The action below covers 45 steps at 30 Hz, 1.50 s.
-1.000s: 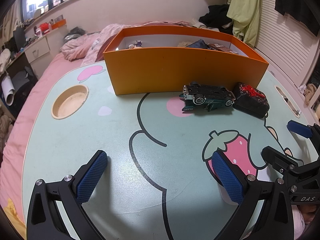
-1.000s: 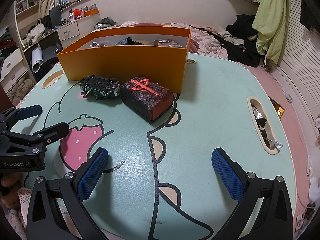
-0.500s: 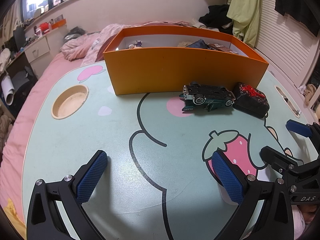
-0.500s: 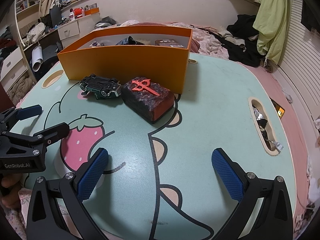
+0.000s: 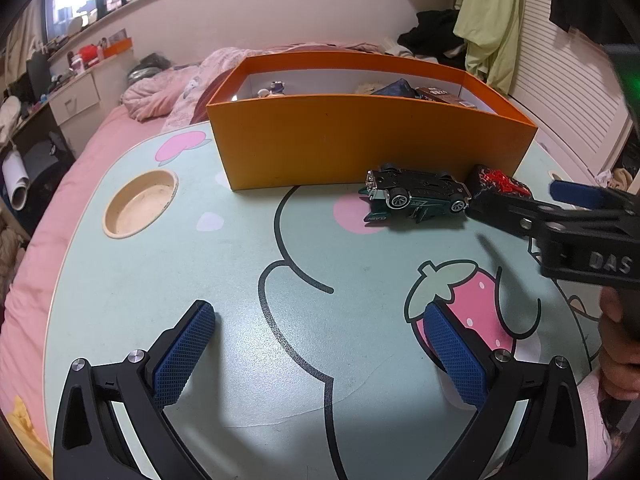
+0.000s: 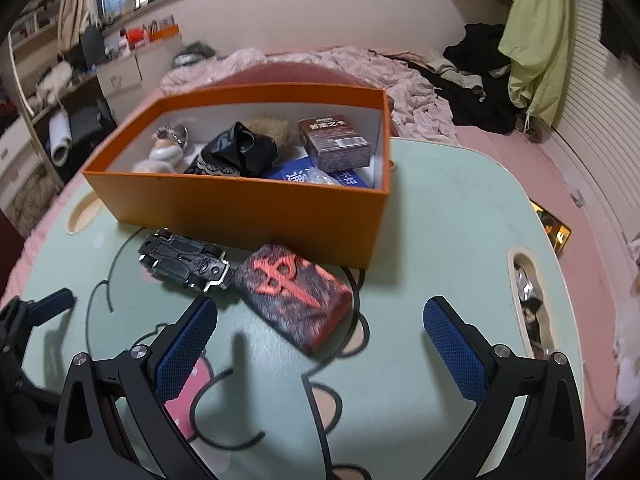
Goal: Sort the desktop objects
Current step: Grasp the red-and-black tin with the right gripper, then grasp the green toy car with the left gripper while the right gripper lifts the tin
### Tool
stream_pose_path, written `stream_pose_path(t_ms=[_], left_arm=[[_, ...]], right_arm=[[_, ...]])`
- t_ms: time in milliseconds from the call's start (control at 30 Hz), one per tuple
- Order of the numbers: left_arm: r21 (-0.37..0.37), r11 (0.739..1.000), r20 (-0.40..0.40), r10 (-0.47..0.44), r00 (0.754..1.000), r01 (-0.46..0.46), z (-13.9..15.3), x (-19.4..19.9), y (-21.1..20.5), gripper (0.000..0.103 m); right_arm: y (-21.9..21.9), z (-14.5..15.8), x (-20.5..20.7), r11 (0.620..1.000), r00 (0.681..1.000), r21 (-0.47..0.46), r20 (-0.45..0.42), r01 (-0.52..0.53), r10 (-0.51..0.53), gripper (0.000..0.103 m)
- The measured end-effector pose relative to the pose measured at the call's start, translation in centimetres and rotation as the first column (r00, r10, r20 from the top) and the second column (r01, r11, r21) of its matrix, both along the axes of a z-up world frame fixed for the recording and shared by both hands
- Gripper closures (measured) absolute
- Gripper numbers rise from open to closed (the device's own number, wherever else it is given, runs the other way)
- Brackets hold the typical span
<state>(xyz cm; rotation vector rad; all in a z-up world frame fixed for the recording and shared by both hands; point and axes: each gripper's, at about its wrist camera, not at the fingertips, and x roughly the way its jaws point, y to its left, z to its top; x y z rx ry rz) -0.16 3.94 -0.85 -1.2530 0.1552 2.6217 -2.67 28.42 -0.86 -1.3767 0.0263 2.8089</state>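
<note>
On the table [image 6: 460,240], two items are waiting outside the orange box [image 6: 248,208]: a toy car [image 6: 186,266] lying upside down, wheels up, and just beside it a dark block [image 6: 298,294] with a red emblem, both close against the box's front wall. The right gripper [image 6: 320,344] is hanging over the block with fingers [image 6: 454,346] spread wide, holding nothing; the left gripper [image 5: 320,356] is sitting well back, fingers likewise wide and empty. The block is looking stiff and light, probably best pinched across its short sides; the car is looking hard, small and apt to roll. Only the right view is showing the box's contents; the left view is showing the car's underside clearly and the cup recess [image 5: 140,204].
</note>
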Motion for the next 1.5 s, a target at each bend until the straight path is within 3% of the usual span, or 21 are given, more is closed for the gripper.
stream_pose_path(t_ms=[133,167,200,267,500,733,1000,1167,1300,1500], left_arm=[[0.0,1.0,0.0,0.0,1.0,0.0,0.0,0.0,0.0,0.0],[0.0,1.0,0.0,0.0,1.0,0.0,0.0,0.0,0.0,0.0],[0.0,1.0,0.0,0.0,1.0,0.0,0.0,0.0,0.0,0.0],[0.001,1.0,0.0,0.0,1.0,0.0,0.0,0.0,0.0,0.0],[0.0,1.0,0.001,0.0,1.0,0.0,0.0,0.0,0.0,0.0],[-0.007,1.0,0.01,-0.01,1.0,0.01,0.1,0.0,0.1,0.0],[-0.02,1.0,0.041,-0.017,0.999,0.018,0.3,-0.4,0.6,0.0],[0.046,0.997,-0.015,-0.068,0.998,0.068,2.7,-0.3,2.2,0.001],[0.044,0.996,-0.006,-0.078,0.997,0.078,3.5,-2.2,4.8,0.001],[-0.046,0.997,0.028,-0.053,0.998,0.054,2.5,-4.9,8.2,0.019]], right_arm=[[-0.5,-0.6,-1.0,1.0,1.0,0.003,0.011,-0.022,0.022,0.002],[-0.7,-0.9,-1.0,1.0,1.0,0.01,0.013,-0.026,0.026,0.011],[-0.8,-1.2,-1.0,0.999,0.999,0.013,0.023,-0.031,0.031,0.027],[-1.0,-1.4,-0.7,0.999,0.999,0.02,0.015,-0.04,0.04,0.036],[-0.4,-0.9,1.2,0.997,0.997,-0.034,-0.026,-0.07,0.069,0.037],[0.6,1.1,4.2,0.997,0.99,-0.038,-0.122,-0.074,0.069,0.037],[2.4,2.4,5.2,0.999,0.986,-0.02,-0.16,-0.041,0.038,0.037],[4.5,3.5,5.2,0.999,0.984,-0.049,-0.179,-0.002,-0.007,0.037],[5.9,4.4,5.3,0.997,0.979,-0.074,-0.201,0.026,-0.041,0.037],[6.6,4.4,5.4,0.995,0.978,-0.09,-0.202,0.036,-0.053,0.037]])
